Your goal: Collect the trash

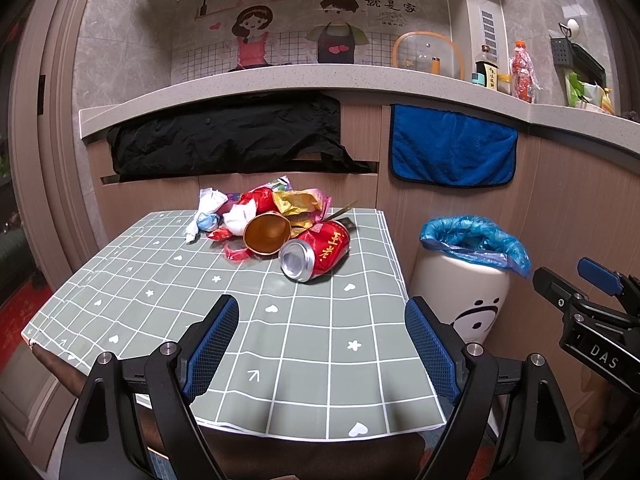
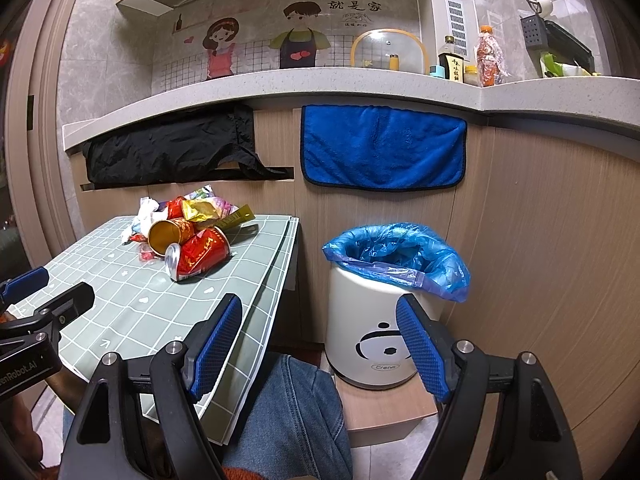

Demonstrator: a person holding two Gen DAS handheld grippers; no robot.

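A heap of trash lies at the far side of the small table (image 1: 160, 312): a crushed red can (image 1: 316, 254) (image 2: 198, 254), a gold paper cup (image 1: 267, 234) (image 2: 170, 234) on its side, gold and red wrappers (image 1: 300, 202), and crumpled white tissue (image 1: 208, 212). A white bin (image 2: 372, 336) (image 1: 460, 300) with a blue liner stands to the right of the table. My left gripper (image 1: 322, 320) is open over the near table, short of the can. My right gripper (image 2: 320, 330) is open, between the table edge and the bin.
A kitchen counter (image 2: 320, 88) runs behind, with a black cloth (image 1: 224, 136) and a blue towel (image 2: 384, 148) hanging from it. Bottles (image 2: 488, 56) and a pot lid stand on top. A person's denim-clad leg (image 2: 296, 412) is below my right gripper. The bin rests on a low wooden stool (image 2: 384, 412).
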